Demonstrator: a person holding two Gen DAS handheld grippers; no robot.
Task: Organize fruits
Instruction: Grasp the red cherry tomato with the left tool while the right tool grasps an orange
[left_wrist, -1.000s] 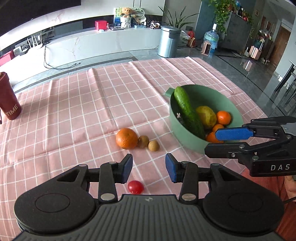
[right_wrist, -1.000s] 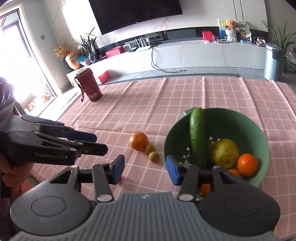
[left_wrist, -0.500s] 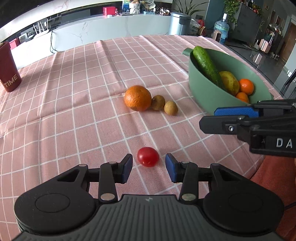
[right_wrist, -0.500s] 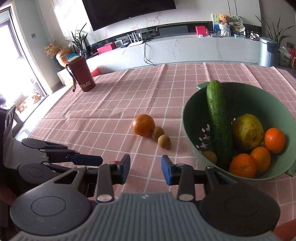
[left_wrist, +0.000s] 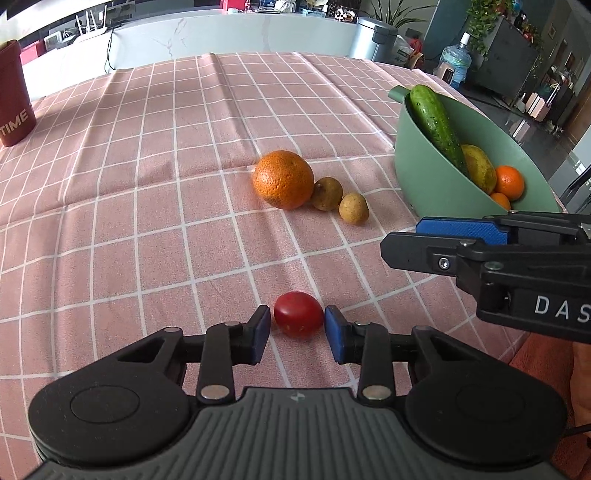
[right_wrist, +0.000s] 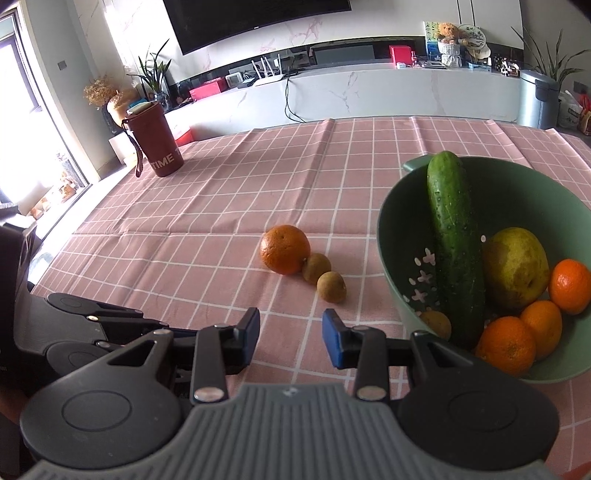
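A small red tomato lies on the pink checked cloth between the blue pads of my left gripper. Its jaws are closing, with a thin gap still showing at the left pad. Farther out sit an orange and two small brown fruits in a row. At the right, the green bowl holds a cucumber, a pear and several mandarins. My right gripper hovers open and empty over the cloth, short of the brown fruits and left of the bowl.
A dark red cup marked TIME stands at the table's far left. A metal bin and a white counter lie beyond the far edge. The table's near right edge runs just past the bowl.
My left gripper has come down onto the tomato and its jaws have narrowed around it. My right gripper has sunk toward the cloth with slightly narrower jaws.
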